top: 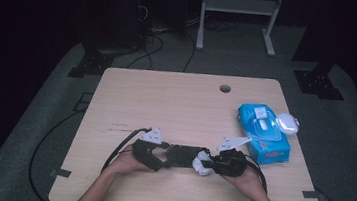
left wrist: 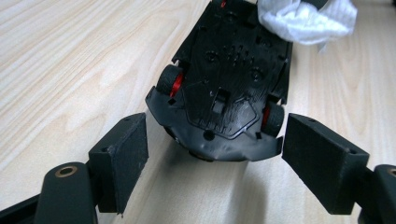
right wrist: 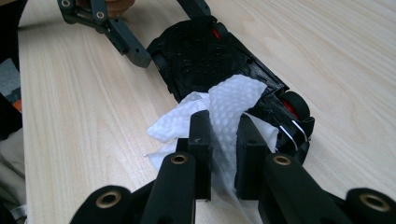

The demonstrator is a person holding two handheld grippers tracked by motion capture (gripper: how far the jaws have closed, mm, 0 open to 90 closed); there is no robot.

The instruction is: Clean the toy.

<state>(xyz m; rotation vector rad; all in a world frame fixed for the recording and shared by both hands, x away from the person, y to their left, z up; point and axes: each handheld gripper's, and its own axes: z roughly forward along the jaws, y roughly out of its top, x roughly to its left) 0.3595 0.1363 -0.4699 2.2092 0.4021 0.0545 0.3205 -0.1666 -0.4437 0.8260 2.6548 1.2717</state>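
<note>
Your right claw (right wrist: 223, 154) is pinching a crumpled white wipe (right wrist: 224, 105) and pressing it onto one end of the toy car (right wrist: 219, 60). Your left claw (left wrist: 212, 154) is standing spread, its jaws flanking the other end without touching. The black car is lying upside down, red wheels up, near the table's (top: 176, 100) front edge. A blue wipes pack (top: 263, 134) is sitting just right of your right claw.
</note>
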